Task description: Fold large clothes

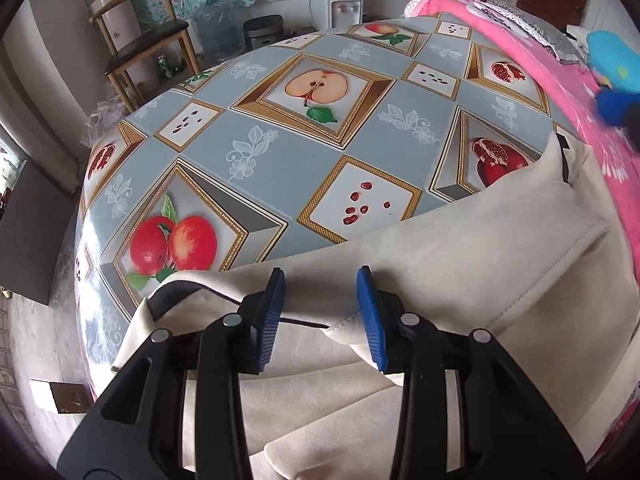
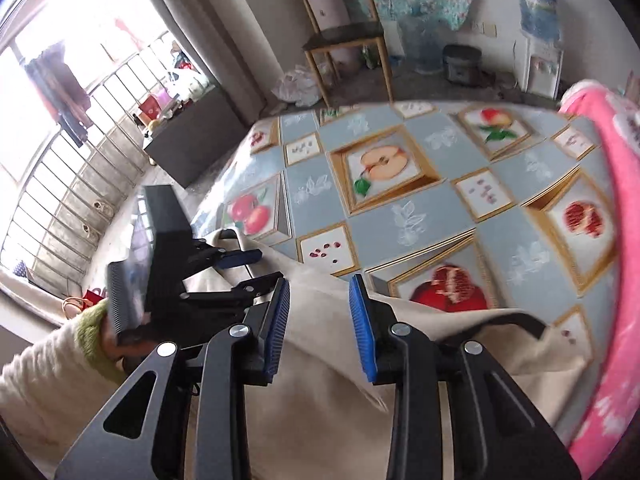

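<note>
Fruit-patterned vinyl tablecloth (image 1: 320,152) covers the table where a large cream fleece garment with dark trim (image 1: 460,248) lies along the near edge. Both blue-padded grippers, left (image 1: 322,316) and right (image 2: 320,320), hover part-open above it, holding nothing. Soft and floppy, it looks best pinched at its seamed edges.

— Room ahead? Plenty across the bare tablecloth (image 1: 280,152) past the cream garment (image 1: 460,264)
— To the right? Blocked by the pink blanket (image 1: 560,92) heaped along that edge, blue plush toy (image 1: 614,66) on top
</note>
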Tool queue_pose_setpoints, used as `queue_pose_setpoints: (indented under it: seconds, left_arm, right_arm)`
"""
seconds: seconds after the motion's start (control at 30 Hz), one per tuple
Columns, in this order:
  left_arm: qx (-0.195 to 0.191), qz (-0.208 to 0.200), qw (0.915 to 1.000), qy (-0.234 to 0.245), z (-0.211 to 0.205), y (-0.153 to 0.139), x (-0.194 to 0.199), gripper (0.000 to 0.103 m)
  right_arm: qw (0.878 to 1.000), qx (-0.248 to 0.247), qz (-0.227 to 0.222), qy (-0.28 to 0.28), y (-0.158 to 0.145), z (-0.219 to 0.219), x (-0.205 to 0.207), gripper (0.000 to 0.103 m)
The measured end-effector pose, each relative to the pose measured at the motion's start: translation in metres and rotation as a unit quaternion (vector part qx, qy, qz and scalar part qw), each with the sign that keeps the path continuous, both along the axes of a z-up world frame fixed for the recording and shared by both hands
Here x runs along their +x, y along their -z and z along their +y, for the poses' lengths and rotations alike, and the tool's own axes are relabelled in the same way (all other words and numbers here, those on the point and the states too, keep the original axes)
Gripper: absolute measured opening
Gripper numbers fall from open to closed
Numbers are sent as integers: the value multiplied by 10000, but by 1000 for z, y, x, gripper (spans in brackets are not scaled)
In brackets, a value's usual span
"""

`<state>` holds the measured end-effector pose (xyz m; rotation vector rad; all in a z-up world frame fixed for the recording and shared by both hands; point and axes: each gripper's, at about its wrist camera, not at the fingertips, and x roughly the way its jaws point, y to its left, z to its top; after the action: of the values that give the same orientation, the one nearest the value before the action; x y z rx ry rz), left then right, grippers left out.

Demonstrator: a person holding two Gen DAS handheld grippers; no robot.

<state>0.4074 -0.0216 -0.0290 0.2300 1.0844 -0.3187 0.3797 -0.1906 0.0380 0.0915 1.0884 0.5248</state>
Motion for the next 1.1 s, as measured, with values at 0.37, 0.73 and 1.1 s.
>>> queue_pose_setpoints:
  seconds: [0.37,0.73,1.1]
  left_arm:
    - [-210,-189,9996,58,18,-14,-6,36]
    - [-747,-177,9970,53,29,-35,-22,36]
    - [-88,-502,9859,1594,-26,-36,-82,68]
  right_arm:
    - [9979,-315,565,17,59,22,9,23]
    - [9970,-209,718,-195,69,35,8,23]
    - [9921,784,763,618,30,-21,4,26]
